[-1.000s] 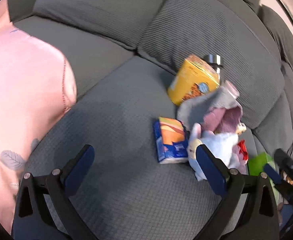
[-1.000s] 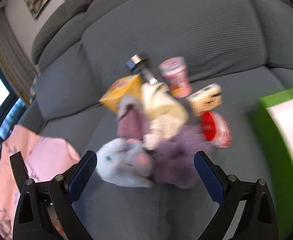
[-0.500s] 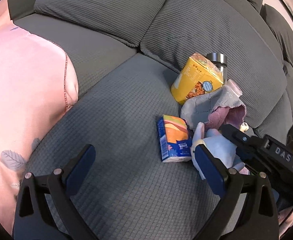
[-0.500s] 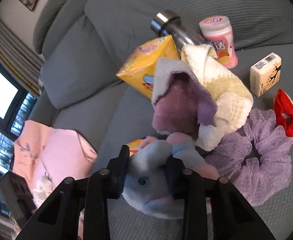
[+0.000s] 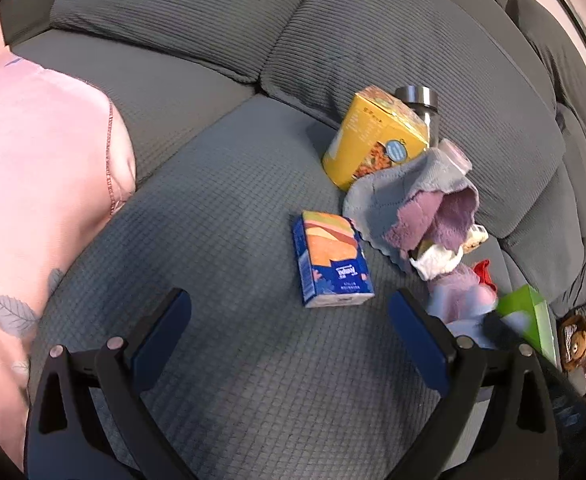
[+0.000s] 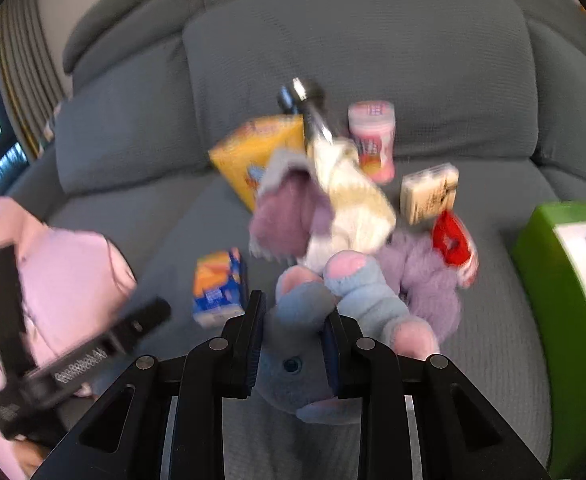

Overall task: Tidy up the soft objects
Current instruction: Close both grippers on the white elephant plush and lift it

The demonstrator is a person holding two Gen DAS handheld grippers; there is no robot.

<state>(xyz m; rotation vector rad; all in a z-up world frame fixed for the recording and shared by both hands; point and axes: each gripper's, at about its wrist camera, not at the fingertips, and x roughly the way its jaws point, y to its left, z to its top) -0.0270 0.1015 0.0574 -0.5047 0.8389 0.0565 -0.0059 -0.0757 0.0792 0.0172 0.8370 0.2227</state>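
My right gripper (image 6: 293, 320) is shut on a blue and pink plush toy (image 6: 305, 312), lifted a little off the grey sofa seat (image 6: 489, 320). Behind it lie a grey and purple cloth (image 6: 289, 208), a cream knitted cloth (image 6: 353, 200) and a purple scrunchie (image 6: 429, 280). My left gripper (image 5: 289, 320) is open and empty above the seat (image 5: 213, 220), just short of a blue and orange tissue pack (image 5: 333, 260). The grey and purple cloth also shows in the left wrist view (image 5: 421, 196).
A yellow box (image 5: 373, 136), a steel bottle (image 5: 421, 104), a pink jar (image 6: 373, 140), a cream box (image 6: 429, 196) and a red item (image 6: 453, 240) lie among the cloths. A green box (image 6: 553, 280) stands at the right. A pink cushion (image 5: 33, 200) lies at the left.
My right gripper closed on the plush toy and has pulled it back and up from the pile. The toy has left its spot beside the tissue pack. My left gripper has hardly moved.
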